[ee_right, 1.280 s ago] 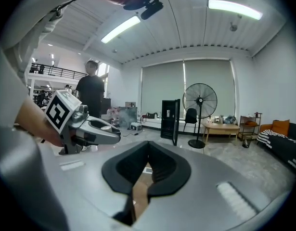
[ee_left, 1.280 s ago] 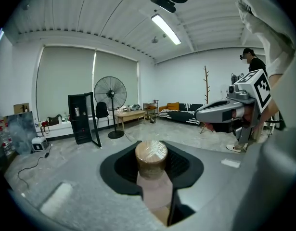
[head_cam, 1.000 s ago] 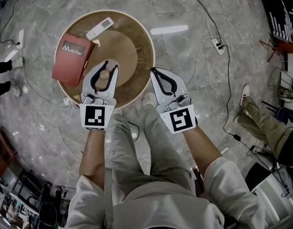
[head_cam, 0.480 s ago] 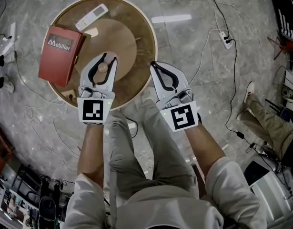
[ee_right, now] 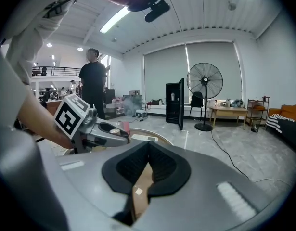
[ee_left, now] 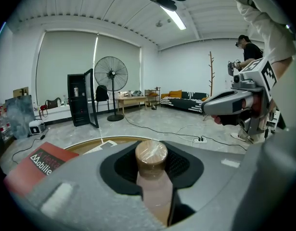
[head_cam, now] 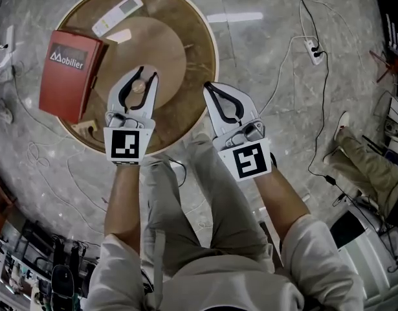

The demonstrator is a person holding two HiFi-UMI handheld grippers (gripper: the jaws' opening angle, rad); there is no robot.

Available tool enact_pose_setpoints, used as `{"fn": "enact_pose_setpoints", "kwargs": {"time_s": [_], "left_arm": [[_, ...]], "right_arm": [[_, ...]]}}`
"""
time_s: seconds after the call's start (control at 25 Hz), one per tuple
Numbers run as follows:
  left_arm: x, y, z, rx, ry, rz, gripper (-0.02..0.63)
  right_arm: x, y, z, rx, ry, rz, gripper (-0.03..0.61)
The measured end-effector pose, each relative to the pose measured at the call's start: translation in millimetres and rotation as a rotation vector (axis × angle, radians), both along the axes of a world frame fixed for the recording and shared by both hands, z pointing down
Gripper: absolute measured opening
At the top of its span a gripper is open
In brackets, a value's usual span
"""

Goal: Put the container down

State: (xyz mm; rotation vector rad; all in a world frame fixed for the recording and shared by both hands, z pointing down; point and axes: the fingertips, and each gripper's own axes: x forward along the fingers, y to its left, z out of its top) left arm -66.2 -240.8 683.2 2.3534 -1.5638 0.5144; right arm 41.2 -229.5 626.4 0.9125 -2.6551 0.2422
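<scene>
A small container with a brown round cap [ee_left: 150,153] stands upright between the jaws of my left gripper [ee_left: 151,163], which is shut on its body. In the head view the left gripper [head_cam: 145,75] holds the container [head_cam: 138,87] over the round wooden table [head_cam: 186,76], near its raised middle disc. Whether the container's base touches the wood is hidden. My right gripper [head_cam: 208,87] hovers at the table's right rim, jaws shut and nothing between them; the right gripper view [ee_right: 148,147] shows only table wood below the jaws. That view also shows the container's cap [ee_right: 114,130].
A red box printed "Mobilier" [head_cam: 69,73] overhangs the table's left edge. A white remote [head_cam: 118,15] lies at the far side. Cables and a power strip [head_cam: 313,49] run over the marble floor. Another person's legs [head_cam: 360,157] are at the right.
The head view has drifted, so the table and red box sit further up and left in the frame. Both grippers keep their posture, and the left one still holds the container.
</scene>
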Motion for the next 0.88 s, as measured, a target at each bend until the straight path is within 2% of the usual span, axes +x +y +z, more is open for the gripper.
{"fn": "enact_pose_setpoints", "kwargs": {"time_s": [0.4, 0.88], "left_arm": [[-2.0, -5.7, 42.7, -0.012, 0.001, -0.007, 0.116], [-0.8, -10.9, 68.0, -0.007, 0.01, -0.007, 0.115]], "right_arm": [[-6.7, -6.4, 35.8, -0.011, 0.012, -0.021, 0.003], [-5.4, -11.7, 58.1, -0.02, 0.013, -0.024, 0.003]]}}
